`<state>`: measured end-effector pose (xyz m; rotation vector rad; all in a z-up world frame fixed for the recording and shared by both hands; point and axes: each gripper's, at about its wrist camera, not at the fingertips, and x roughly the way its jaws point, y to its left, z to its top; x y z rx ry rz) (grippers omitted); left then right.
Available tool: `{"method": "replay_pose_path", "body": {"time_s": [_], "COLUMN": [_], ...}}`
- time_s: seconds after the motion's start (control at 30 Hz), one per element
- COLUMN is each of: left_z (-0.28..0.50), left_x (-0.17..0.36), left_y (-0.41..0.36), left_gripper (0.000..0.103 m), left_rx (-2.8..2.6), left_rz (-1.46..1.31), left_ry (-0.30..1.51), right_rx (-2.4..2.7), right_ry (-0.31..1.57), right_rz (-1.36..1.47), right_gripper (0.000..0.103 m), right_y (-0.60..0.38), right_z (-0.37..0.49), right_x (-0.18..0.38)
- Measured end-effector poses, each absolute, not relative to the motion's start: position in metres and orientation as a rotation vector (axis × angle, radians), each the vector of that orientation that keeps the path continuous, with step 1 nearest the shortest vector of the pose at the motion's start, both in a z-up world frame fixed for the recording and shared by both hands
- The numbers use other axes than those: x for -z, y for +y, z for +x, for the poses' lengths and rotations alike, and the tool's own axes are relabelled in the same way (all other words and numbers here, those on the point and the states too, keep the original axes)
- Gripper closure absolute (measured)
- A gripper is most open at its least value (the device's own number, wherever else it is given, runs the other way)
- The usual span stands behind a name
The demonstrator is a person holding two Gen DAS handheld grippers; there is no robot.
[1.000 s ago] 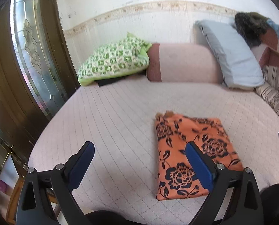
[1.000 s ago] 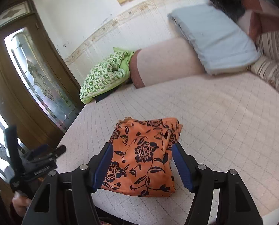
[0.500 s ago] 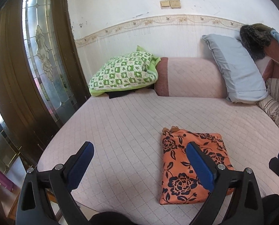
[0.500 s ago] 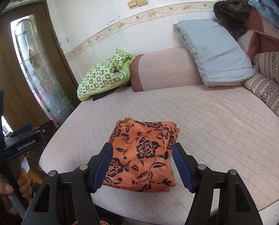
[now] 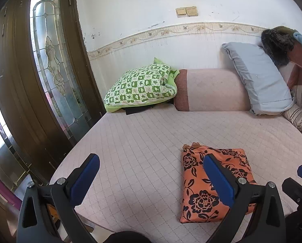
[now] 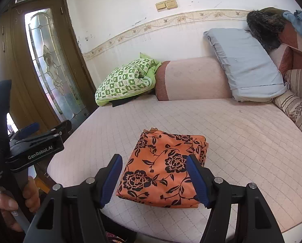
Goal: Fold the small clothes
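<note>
Folded orange floral cloth (image 6: 164, 169) lay flat on the quilted pink bed (image 6: 242, 133), near its front edge, well apart from the green checked pillow (image 6: 123, 82). Left gripper (image 5: 151, 179) hovered left of the cloth, jaws spread, holding nothing. Right gripper (image 6: 155, 177) hung above it, jaws likewise released.

The folded garment (image 6: 167, 168) lies on the bed (image 6: 232, 133), near its front edge and well apart from everything else. At the back of the bed a bolster (image 6: 193, 79) lies against the wall. A patterned pillow (image 6: 124, 81) sits to the left of the bolster, touching its end, and a plain pillow (image 6: 246, 64) leans on its right end. A door (image 5: 49, 77) stands left of the bed. The right claw (image 6: 155, 178) hangs just before the garment, the left claw (image 5: 151, 180) to the garment's left.
</note>
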<state>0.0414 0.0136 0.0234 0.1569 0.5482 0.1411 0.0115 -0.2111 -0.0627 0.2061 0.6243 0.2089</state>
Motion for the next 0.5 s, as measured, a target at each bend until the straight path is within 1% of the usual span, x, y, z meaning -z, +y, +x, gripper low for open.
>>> {"method": "replay_pose_path", "body": {"time_s": [0.5], "left_z": [0.041], "left_x": [-0.027], "left_y": [0.016], "left_gripper": [0.001], "left_rx": [-0.090], "left_rz": [0.135], "left_ry": [0.546], "right_rx": [-0.220], "right_ry": [0.644], "right_rz": [0.179], "right_gripper": [0.034], "right_y": [-0.200], "right_z": [0.019], "right_x": [0.067]}}
